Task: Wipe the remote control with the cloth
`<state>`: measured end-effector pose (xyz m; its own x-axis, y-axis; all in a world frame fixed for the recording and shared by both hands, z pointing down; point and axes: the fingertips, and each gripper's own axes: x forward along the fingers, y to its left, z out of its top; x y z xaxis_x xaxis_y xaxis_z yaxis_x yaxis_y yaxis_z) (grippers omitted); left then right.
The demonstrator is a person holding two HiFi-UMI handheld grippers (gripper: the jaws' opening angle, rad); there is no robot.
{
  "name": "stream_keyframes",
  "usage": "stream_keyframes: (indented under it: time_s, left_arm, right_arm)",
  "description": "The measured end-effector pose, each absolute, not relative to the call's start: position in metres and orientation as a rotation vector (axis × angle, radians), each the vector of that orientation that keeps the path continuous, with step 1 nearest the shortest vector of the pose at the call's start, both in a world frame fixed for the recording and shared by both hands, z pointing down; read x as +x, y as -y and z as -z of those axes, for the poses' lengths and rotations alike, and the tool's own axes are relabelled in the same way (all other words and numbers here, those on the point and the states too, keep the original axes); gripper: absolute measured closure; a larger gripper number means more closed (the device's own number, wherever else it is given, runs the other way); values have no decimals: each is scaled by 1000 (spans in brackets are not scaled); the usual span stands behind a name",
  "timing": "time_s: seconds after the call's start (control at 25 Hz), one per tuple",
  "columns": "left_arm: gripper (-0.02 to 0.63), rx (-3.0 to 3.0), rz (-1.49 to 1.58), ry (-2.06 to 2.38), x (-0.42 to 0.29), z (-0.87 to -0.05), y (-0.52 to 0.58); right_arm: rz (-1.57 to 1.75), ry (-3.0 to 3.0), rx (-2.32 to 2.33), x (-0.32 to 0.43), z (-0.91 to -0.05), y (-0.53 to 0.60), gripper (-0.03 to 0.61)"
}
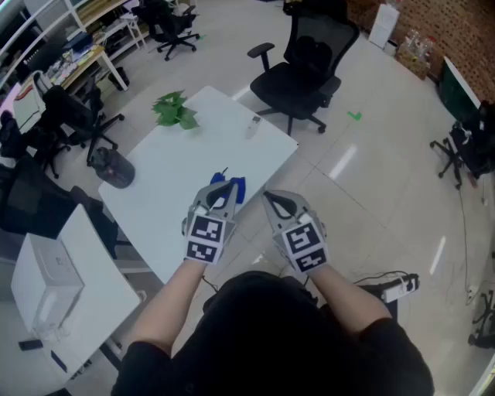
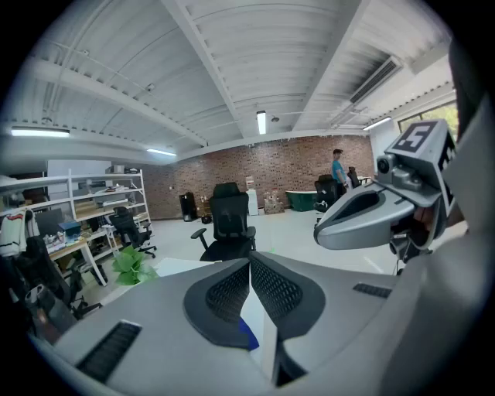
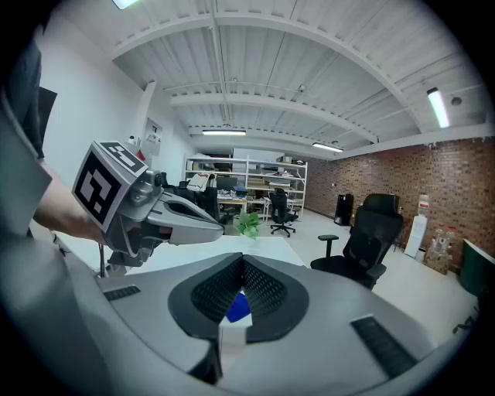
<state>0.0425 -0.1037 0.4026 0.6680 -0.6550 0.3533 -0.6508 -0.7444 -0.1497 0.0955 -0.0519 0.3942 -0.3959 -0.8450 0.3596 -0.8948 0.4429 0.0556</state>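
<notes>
Fingers point(image 2: 224, 298) of our left gripper point(image 1: 223, 184) and right gripper point(image 1: 268, 195) are clenched empty at the white rectangular table's point(image 1: 174, 182) near edge, well apart from the slim grey remote control point(image 1: 254, 126) lying lengthwise away from us by the far edge, near the crumpled green cloth point(image 1: 176, 110).

I see an open office: black swivel chairs point(image 1: 309, 54) at top centre, desks point(image 1: 87, 63) and shelving point(image 1: 42, 23) upper left, a brick wall point(image 1: 464, 23) upper right.
</notes>
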Motion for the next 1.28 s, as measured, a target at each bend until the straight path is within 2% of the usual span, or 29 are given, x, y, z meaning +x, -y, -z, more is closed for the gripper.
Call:
stream_keyframes:
  time_s: [0.24, 0.32, 0.48, 0.6, 0.88, 1.28]
  left_arm:
    - [489, -2906, 663, -1139, 36, -421, 158]
    - [468, -2915, 692, -1154, 42, -432, 181]
    - [385, -2907, 811, -1206, 65, -469, 239]
    - [365, -2899, 910, -1265, 88, -504, 289]
    - [362, -2866, 1137, -1426, 125, -586, 394]
    - [362, -2840, 1444, -1446, 165, -671, 461]
  right_arm:
    - [-247, 2323, 1520, 86, -406, 78, 569]
    - [-273, 2306, 1522, 90, -415, 89, 569]
    - [-326, 2294, 1502, 106, -435, 123, 569]
    - [-358, 2294, 1467, 127, -451, 158, 569]
    - [-466, 2292, 1350, 173, -494, 238, 569]
    - [-583, 2294, 1240, 211, -536, 293, 569]
